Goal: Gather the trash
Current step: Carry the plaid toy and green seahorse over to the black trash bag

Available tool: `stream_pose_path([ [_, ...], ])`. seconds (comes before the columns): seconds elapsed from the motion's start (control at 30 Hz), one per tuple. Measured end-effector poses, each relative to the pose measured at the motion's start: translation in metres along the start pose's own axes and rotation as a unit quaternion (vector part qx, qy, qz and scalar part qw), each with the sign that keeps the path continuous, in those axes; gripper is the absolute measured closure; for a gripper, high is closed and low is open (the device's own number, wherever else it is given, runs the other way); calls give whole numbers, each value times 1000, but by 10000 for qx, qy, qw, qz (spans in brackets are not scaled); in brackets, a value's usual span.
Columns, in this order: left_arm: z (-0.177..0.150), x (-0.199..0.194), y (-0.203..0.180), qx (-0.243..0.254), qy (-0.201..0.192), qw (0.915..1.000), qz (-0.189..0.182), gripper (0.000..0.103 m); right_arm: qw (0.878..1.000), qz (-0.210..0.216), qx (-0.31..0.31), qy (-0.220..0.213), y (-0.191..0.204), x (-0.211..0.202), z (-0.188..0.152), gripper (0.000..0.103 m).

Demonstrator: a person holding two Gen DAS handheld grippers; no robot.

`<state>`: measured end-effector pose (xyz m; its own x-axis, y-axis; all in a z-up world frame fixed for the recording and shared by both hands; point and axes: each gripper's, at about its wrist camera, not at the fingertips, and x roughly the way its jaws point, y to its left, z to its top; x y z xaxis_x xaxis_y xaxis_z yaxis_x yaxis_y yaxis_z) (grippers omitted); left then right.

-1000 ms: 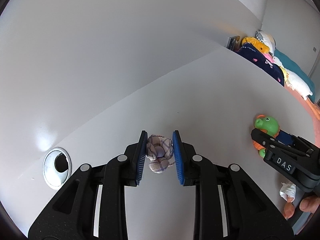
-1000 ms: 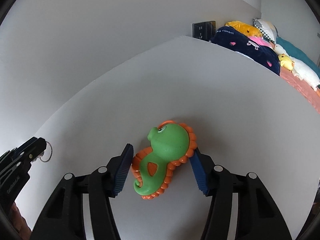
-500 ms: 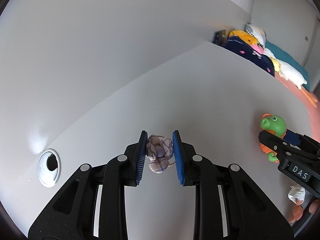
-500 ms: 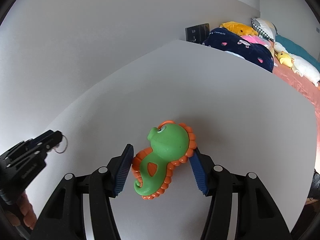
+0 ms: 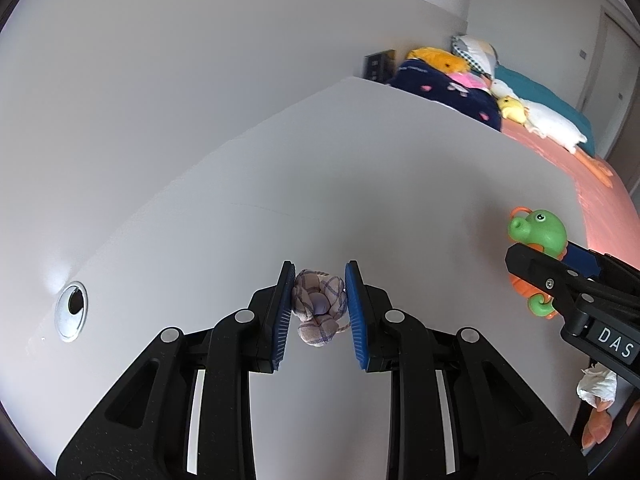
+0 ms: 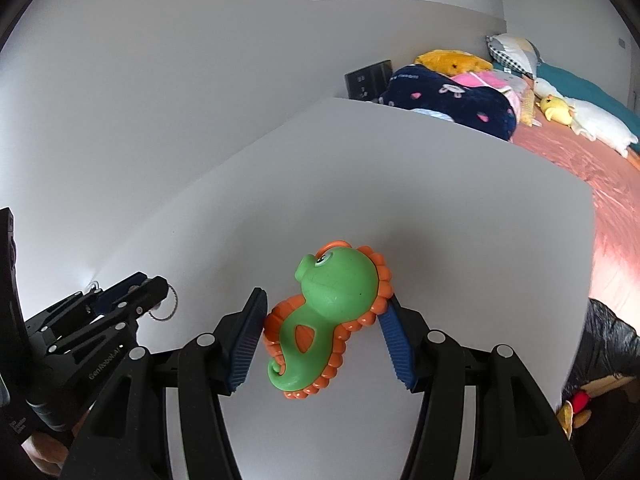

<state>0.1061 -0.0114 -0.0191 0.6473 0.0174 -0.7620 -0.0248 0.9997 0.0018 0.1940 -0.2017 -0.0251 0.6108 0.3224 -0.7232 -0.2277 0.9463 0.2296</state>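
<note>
Plaid cloth ball (image 5: 319,307) – pinched in left tool (image 5: 319,312) above white table (image 5: 360,184) | green seahorse toy (image 6: 326,312) – clamped in right tool (image 6: 322,338) | crumpled tissue (image 5: 597,385) beyond table's right edge

- The cloth bundle (image 5: 319,309) sits between the left gripper's (image 5: 319,312) jaws, above the table (image 5: 360,184).
- The seahorse toy (image 6: 326,316) sits between the right gripper's (image 6: 322,336) jaws, right of the bundle.
- A cable hole (image 5: 71,315) lies in the table at left.
- A bed (image 5: 560,148) with cushions (image 5: 448,92) lies behind the table, at right.
</note>
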Motion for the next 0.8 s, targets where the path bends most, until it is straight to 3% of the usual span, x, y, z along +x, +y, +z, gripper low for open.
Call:
stream_pose_path([
  [0.8, -9, -23, -118, 731, -123, 9958, -540, 77, 9974, -355, 500, -369, -81, -86, -46, 45],
])
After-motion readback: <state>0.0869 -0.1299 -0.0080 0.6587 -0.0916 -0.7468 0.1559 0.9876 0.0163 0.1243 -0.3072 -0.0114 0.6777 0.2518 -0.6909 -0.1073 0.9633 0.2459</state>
